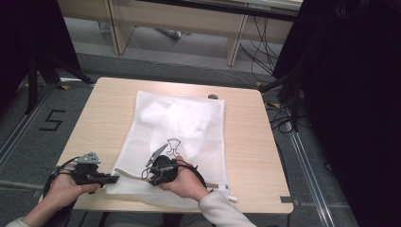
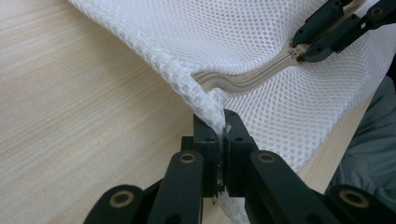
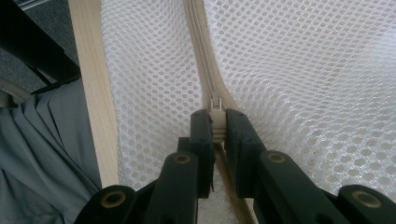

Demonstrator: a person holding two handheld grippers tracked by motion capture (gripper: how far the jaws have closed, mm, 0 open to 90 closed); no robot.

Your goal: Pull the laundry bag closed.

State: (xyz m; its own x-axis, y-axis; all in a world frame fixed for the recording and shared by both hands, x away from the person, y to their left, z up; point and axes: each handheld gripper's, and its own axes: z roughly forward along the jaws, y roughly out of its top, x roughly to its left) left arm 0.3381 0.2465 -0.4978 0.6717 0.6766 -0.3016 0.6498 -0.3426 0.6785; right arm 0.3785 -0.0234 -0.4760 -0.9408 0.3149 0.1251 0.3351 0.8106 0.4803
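Observation:
A white mesh laundry bag (image 1: 189, 142) lies flat on the wooden table (image 1: 99, 118), with something white bunched inside its far half (image 1: 177, 116). A beige zipper (image 2: 247, 79) runs along the bag's near edge. My left gripper (image 1: 115, 178) is shut on the bag's near-left corner (image 2: 212, 109), and mesh is pinched between its pads (image 2: 222, 133). My right gripper (image 1: 149, 174) sits a short way along the zipper, shut on the zipper pull (image 3: 215, 106). From the left gripper view, the right gripper (image 2: 299, 51) pinches the zipper tape.
A small dark object (image 1: 213, 96) lies at the bag's far-right corner. The table's near edge (image 3: 88, 70) runs close beside the zipper, with the person's grey clothing (image 3: 42, 140) below it. Cables (image 1: 279, 113) and black drapes stand right of the table.

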